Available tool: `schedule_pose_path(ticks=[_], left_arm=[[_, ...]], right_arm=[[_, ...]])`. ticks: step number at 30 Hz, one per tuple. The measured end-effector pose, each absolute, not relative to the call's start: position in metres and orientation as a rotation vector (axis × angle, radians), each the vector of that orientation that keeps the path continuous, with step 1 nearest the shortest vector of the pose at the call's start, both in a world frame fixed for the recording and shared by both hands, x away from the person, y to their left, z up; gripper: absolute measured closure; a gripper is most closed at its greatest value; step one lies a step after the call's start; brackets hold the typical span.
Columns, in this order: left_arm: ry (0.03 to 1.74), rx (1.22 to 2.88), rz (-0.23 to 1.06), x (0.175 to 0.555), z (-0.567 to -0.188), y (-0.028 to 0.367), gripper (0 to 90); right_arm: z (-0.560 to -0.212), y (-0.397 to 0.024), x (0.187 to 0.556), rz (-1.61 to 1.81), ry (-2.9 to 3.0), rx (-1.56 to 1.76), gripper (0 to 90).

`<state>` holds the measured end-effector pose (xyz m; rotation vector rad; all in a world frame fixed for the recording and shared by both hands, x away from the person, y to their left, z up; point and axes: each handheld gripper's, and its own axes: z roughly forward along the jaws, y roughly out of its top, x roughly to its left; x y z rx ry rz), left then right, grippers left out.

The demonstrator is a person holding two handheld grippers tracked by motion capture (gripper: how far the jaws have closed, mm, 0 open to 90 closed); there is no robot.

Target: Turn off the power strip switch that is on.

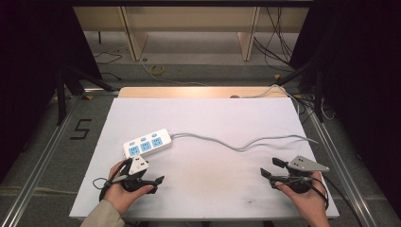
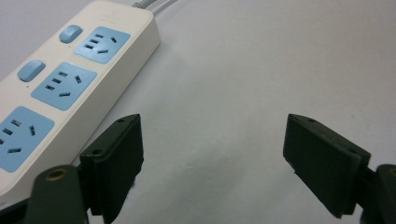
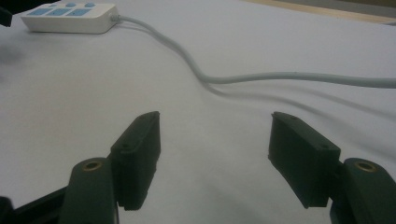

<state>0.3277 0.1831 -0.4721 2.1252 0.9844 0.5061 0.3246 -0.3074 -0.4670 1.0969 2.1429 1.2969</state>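
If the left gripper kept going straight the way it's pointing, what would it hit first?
Probably nothing: the left gripper, jaws open, looks out over bare table. The power strip lies just left of that line, so it may brush past, though depth is unclear.

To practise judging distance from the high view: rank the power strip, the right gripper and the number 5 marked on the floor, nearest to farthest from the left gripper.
From the left gripper:
1. Power strip, just beyond it on the table.
2. Number 5, off the table's left edge, on the floor.
3. Right gripper, across the table at its right.
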Motion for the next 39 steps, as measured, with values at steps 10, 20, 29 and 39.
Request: schedule_pose_path(ticks=[10,20,29,39], left_arm=[[0.954,2.150,0.477,0.327,-0.470,0.182,34.3],[0.949,2.195,0.474,0.329,-0.465,0.184,77.2],[0.942,2.203,0.456,0.330,-0.460,0.183,89.6],[0.969,2.183,0.446,0.333,-0.455,0.184,89.7]], right_arm=[[-0.467,-0.306,0.325,1.291,2.145,1.091,34.9],[-0.467,-0.305,0.325,1.287,2.145,1.090,34.9],[-0.467,-0.305,0.325,1.282,2.149,1.091,34.9],[-0.467,-0.304,0.325,1.283,2.151,1.090,34.9]])
